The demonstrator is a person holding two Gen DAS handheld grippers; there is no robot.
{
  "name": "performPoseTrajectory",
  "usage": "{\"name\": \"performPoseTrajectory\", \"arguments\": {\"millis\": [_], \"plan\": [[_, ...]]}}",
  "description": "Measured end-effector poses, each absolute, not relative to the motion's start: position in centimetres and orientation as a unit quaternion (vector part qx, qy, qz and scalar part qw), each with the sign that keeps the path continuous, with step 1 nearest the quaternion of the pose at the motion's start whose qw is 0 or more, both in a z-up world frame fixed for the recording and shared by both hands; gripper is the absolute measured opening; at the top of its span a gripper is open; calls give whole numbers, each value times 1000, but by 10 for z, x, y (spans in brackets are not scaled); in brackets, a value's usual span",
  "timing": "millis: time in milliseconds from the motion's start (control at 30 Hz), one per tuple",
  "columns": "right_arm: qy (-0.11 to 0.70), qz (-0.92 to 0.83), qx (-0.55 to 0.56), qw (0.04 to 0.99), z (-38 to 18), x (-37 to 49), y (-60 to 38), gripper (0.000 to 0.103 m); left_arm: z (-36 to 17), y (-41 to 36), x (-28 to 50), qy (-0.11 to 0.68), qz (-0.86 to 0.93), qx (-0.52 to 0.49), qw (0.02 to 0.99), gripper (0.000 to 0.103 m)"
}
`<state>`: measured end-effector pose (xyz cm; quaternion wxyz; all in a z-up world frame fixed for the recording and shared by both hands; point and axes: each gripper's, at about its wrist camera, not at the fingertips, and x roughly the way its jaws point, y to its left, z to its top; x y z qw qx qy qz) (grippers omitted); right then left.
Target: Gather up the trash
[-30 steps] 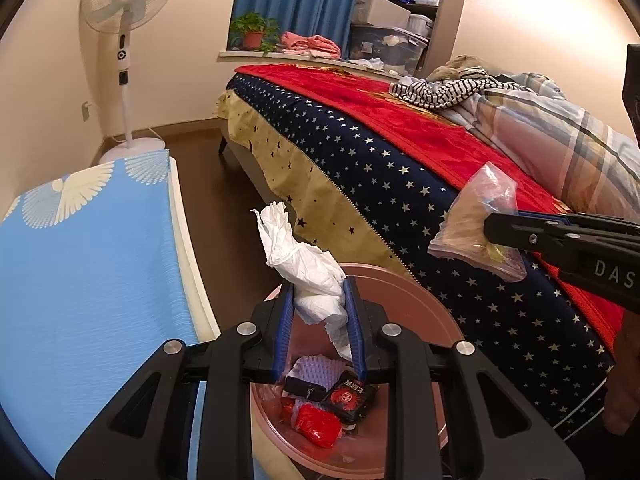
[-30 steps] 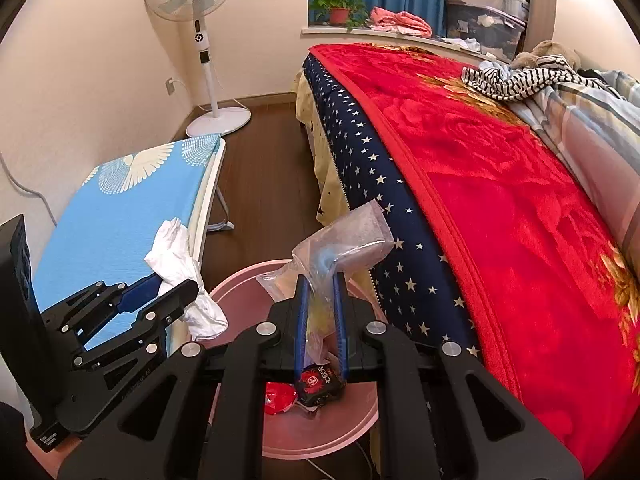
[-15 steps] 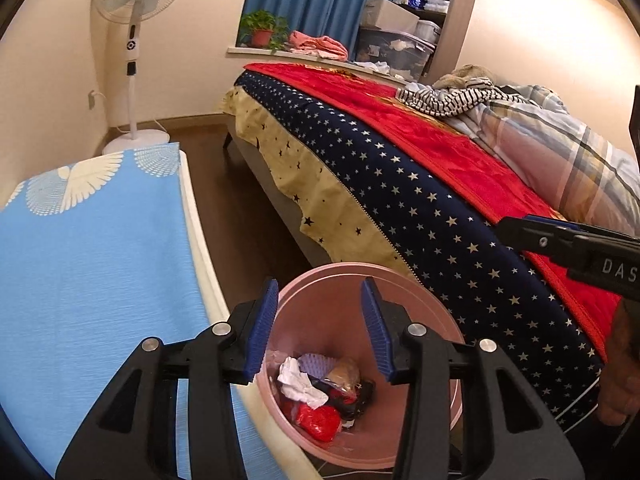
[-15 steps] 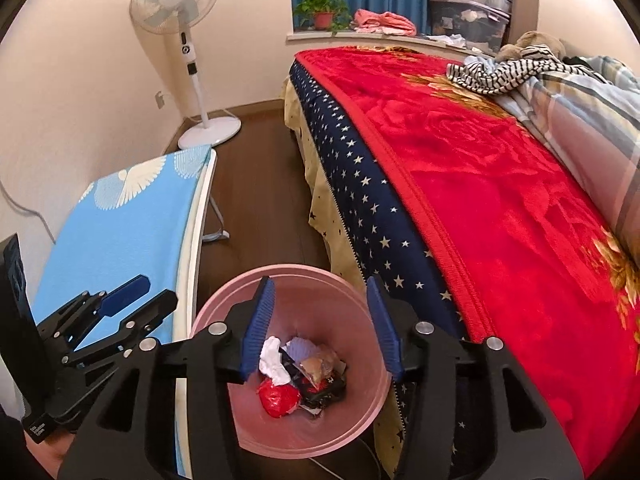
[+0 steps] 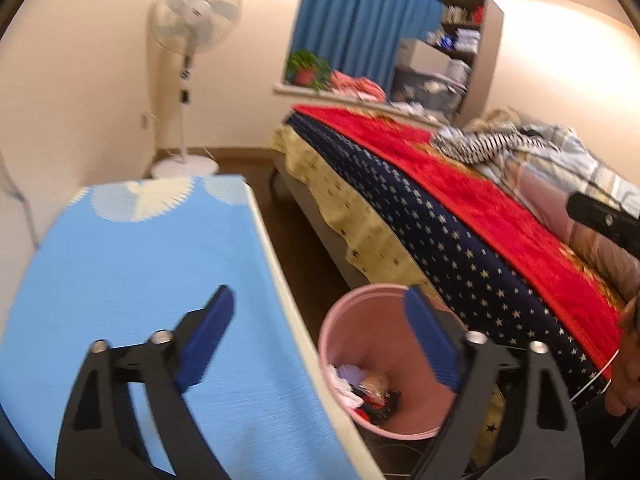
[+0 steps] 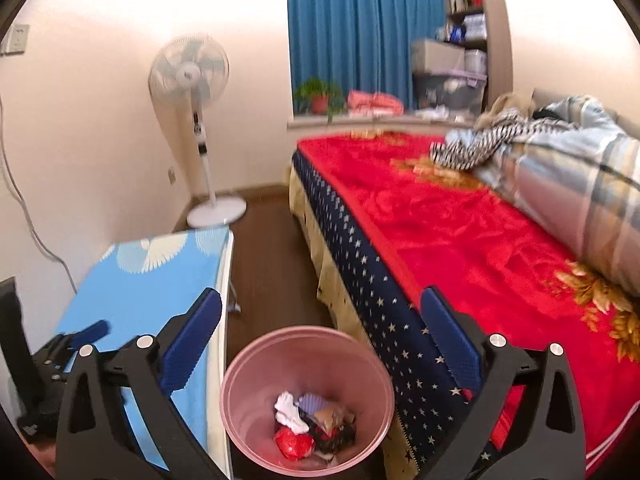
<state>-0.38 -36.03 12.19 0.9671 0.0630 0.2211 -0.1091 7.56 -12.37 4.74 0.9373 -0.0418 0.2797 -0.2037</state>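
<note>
A pink trash bin (image 6: 240, 408) (image 5: 332, 344) stands on the floor between the ironing board and the bed. Trash lies at its bottom: a white tissue (image 6: 289, 410), a crumpled clear bag (image 6: 326, 416), a red wrapper (image 6: 294, 442) and dark wrappers. My right gripper (image 6: 320, 320) hangs above the bin with its jaws opening wide and nothing between them. My left gripper (image 5: 318, 320) straddles the board's edge and the bin's rim, jaws opening wide, nothing between them. It also shows at the left (image 6: 86, 332) of the right wrist view.
An ironing board with a blue cover (image 5: 132, 280) runs along the left. The bed with a red and star-patterned blanket (image 6: 460, 240) fills the right, with clothes and a plaid quilt (image 6: 568, 168) on it. A standing fan (image 6: 192, 76) is by the far wall.
Both grippers let go: the tissue and the clear bag fell into the bin. The jaws then spread wide and both grippers lifted and drew back, the left toward the board.
</note>
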Motion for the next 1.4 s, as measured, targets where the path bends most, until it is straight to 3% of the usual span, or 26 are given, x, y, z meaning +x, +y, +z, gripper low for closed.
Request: {"name": "performPoseTrajectory", "arguments": {"millis": [67,300,767,1400], "plan": [[206,-110,65,970,125,-15,-355,98,58,-108,62,263,-184,-46,946,95],[175,-97,44,979,123,-56,-310,98,79,-77,17,231,-130,-27,964,95],[269,-68,24,961,66,-78,-242,98,50,-25,-59,267,-54,-39,961,95],[290,-62,0,955,43,-52,-216,98,17,-20,-35,301,-35,-52,952,95]]}}
